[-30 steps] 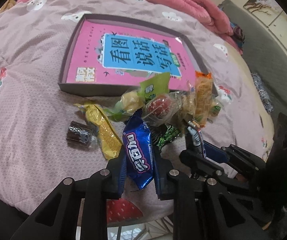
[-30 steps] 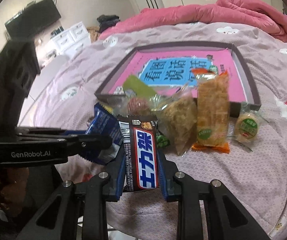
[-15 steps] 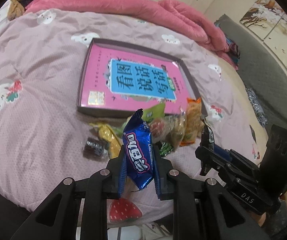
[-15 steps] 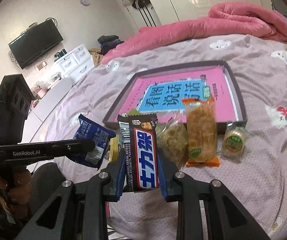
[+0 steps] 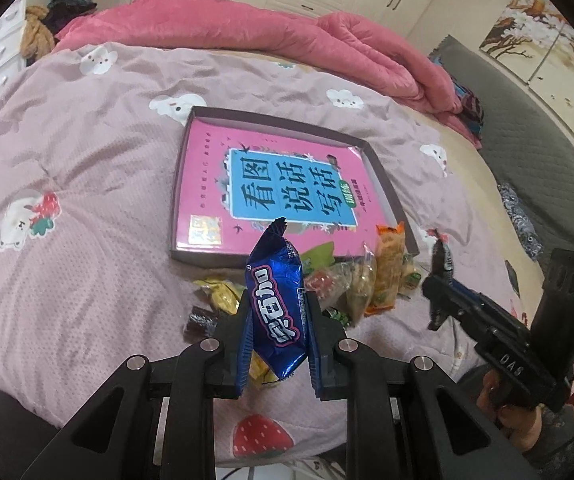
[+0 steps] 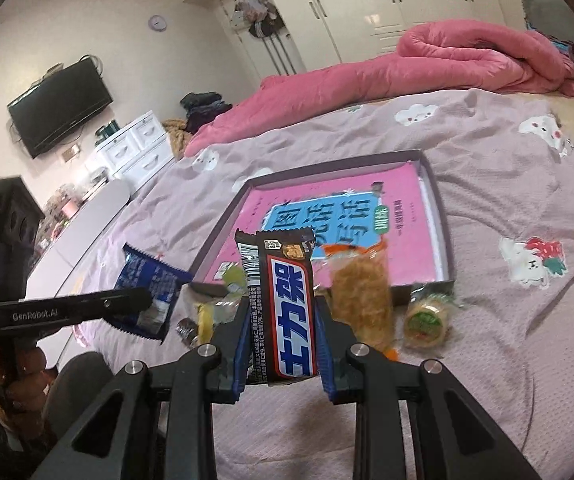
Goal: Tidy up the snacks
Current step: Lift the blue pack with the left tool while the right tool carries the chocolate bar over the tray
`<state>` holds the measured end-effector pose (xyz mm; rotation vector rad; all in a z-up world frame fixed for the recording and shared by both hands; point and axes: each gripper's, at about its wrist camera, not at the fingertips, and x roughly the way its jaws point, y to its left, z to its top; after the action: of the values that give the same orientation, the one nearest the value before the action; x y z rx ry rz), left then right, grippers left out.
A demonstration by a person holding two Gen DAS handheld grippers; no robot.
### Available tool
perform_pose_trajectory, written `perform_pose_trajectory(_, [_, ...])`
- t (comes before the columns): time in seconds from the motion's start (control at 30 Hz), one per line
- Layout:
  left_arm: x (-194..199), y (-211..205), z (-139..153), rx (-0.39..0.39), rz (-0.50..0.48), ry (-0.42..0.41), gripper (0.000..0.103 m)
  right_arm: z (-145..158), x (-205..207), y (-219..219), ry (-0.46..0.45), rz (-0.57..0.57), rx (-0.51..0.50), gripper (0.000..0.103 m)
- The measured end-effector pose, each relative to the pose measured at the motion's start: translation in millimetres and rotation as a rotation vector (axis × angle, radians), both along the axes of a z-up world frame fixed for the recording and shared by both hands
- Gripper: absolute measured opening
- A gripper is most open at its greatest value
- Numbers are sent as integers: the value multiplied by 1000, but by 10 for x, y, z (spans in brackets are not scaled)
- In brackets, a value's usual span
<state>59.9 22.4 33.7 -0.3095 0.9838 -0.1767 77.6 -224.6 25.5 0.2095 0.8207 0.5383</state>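
My left gripper point(image 5: 277, 314) is shut on a blue snack packet point(image 5: 275, 304) and holds it up above the bed. My right gripper point(image 6: 283, 320) is shut on a black and brown chocolate bar point(image 6: 283, 312), also lifted. A pile of snacks point(image 5: 351, 284) lies on the bedspread just in front of a shallow dark tray point(image 5: 203, 258) that holds a pink book point(image 5: 271, 184). In the right wrist view an orange-wrapped snack point(image 6: 361, 304) and a round green-labelled one point(image 6: 425, 320) lie by the tray point(image 6: 443, 232). The blue packet point(image 6: 149, 292) shows at the left.
The bed has a mauve cartoon-print cover point(image 5: 67, 208) with a pink duvet point(image 5: 287, 36) bunched at the far side. A grey sofa point(image 5: 527, 128) stands to the right. White drawers point(image 6: 135, 148) and a wall television point(image 6: 61, 106) are at the left.
Both grippers have risen and pulled back from the snack pile, each still holding its snack. The tray and pile now look smaller and farther away.
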Motion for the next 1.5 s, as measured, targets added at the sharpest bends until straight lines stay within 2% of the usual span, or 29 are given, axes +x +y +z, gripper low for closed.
perform_pose_trajectory(0.23, [93, 19, 60, 26, 16, -26, 23, 95, 80, -117, -54, -52, -58, 29])
perform_pose_trajectory(0.6, [274, -5, 70, 55, 23, -36, 23, 183, 366, -252, -93, -91, -61, 29])
perform_pose_trajectory(0.97, [566, -1, 18, 54, 39, -32, 23, 124, 705, -483, -60, -152, -28, 29])
perform_pose_trajectory(1.23, [797, -65, -114, 67, 39, -5, 23, -1, 947, -448, -27, -134, -55, 29])
perform_pose_trajectory(1.5, [971, -49, -282, 77, 42, 26, 23, -241, 1184, -420, 58, -134, -52, 29])
